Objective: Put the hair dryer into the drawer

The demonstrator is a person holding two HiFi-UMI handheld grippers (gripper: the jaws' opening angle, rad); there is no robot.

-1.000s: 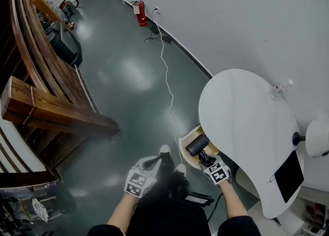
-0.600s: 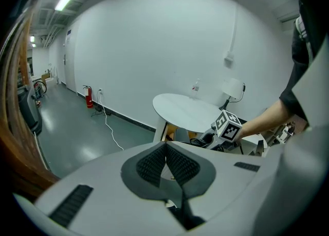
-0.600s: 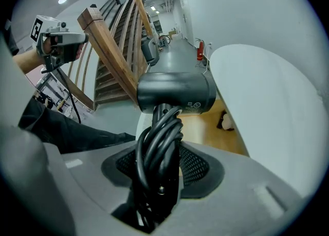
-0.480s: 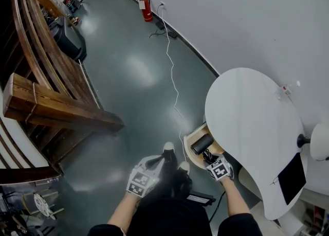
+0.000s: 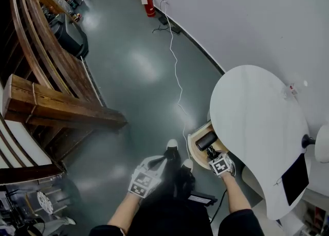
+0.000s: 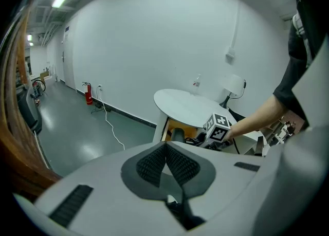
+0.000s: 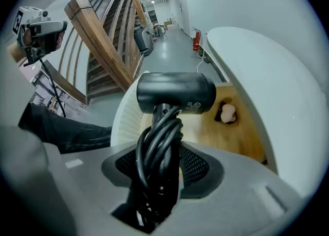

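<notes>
The black hair dryer hangs barrel-across over the open drawer under the white table. My right gripper is shut on its handle, which has the black cord coiled round it. In the right gripper view the dryer sits just above the drawer's wooden bottom, with the jaws of the right gripper clamped on the cord-wrapped handle. My left gripper hovers over the floor left of the drawer. Its pads meet with nothing between them.
A small pale object lies inside the drawer. The drawer's white ribbed front faces me. A white cable runs over the floor to a fire extinguisher. Wooden beams stand left. A black slab lies on the table.
My right gripper has sunk with the hair dryer, closer to the open drawer. The left gripper has stayed about where it was.
</notes>
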